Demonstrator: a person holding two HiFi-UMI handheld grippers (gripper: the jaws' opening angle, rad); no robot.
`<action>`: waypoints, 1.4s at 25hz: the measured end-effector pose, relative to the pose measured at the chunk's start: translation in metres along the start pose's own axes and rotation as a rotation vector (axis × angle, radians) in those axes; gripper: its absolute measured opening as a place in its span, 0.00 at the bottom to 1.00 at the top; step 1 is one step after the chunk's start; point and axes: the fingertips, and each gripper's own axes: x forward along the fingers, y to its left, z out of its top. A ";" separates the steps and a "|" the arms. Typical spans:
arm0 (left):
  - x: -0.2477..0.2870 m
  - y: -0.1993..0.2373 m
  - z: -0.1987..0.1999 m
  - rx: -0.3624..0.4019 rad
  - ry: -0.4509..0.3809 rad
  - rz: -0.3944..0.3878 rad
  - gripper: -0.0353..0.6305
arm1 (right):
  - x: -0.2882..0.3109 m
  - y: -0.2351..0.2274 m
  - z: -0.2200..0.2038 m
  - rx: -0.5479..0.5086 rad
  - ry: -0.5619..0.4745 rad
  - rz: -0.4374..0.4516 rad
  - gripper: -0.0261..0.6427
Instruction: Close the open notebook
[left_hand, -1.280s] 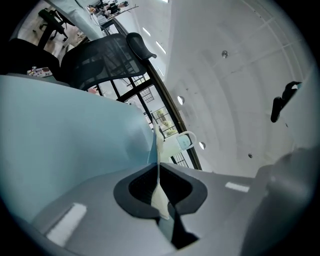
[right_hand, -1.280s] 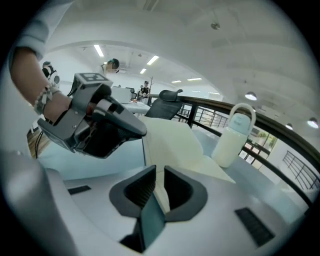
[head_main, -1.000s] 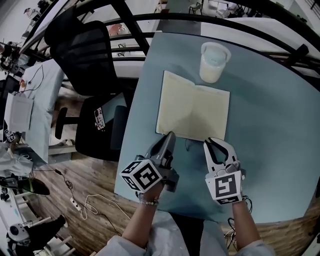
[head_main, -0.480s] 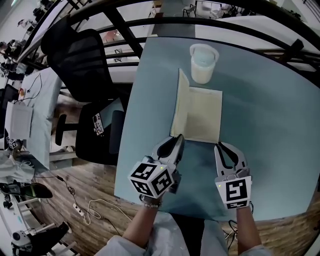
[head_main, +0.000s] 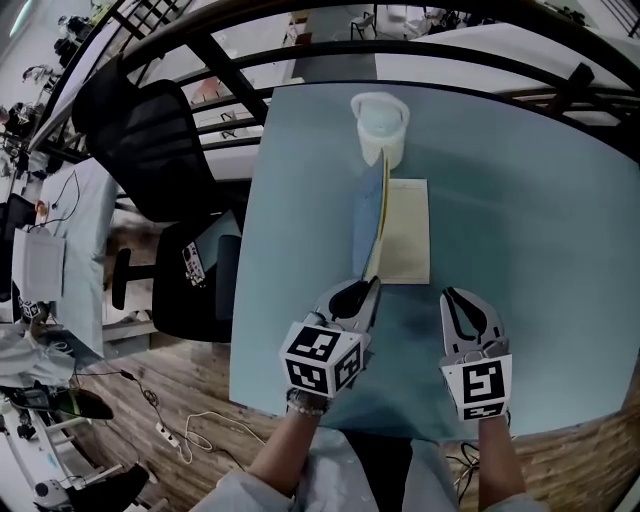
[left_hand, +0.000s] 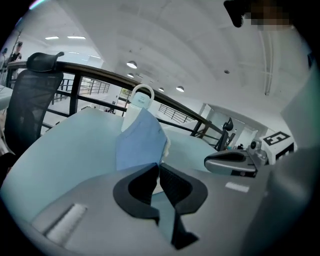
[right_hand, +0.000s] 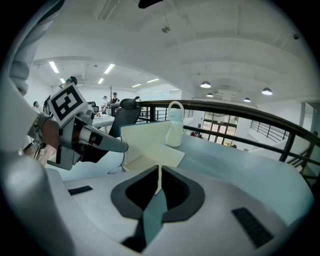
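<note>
The notebook lies on the pale blue table (head_main: 300, 200). Its right page (head_main: 405, 235) is flat and its blue left cover (head_main: 362, 225) stands about upright. My left gripper (head_main: 368, 287) is shut on the cover's near bottom corner; in the left gripper view the blue cover (left_hand: 140, 142) runs down into the pinched left gripper (left_hand: 159, 167). My right gripper (head_main: 462, 297) hovers to the right, just short of the notebook's near edge. Its jaws are closing and nearly together, with nothing between them. The right gripper view shows the right gripper (right_hand: 159, 175) facing the raised cream page (right_hand: 147, 137).
A white lidded cup (head_main: 380, 125) stands right behind the notebook's far edge. A black office chair (head_main: 150, 140) is off the table's left side, with a railing beyond. Cables lie on the wooden floor (head_main: 190, 410) at lower left.
The notebook's left half has swung up from flat to about upright, carried rightward by my left gripper. The right gripper has shifted a little rightward and its jaws have narrowed.
</note>
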 end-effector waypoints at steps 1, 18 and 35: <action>0.003 -0.003 -0.002 0.024 0.017 -0.002 0.08 | -0.002 -0.002 0.000 0.005 -0.001 -0.005 0.06; 0.044 -0.025 -0.034 0.314 0.245 -0.040 0.09 | -0.016 -0.019 -0.017 0.063 0.016 -0.050 0.06; 0.068 -0.029 -0.066 0.599 0.476 0.000 0.09 | -0.026 -0.026 -0.027 0.087 0.024 -0.076 0.06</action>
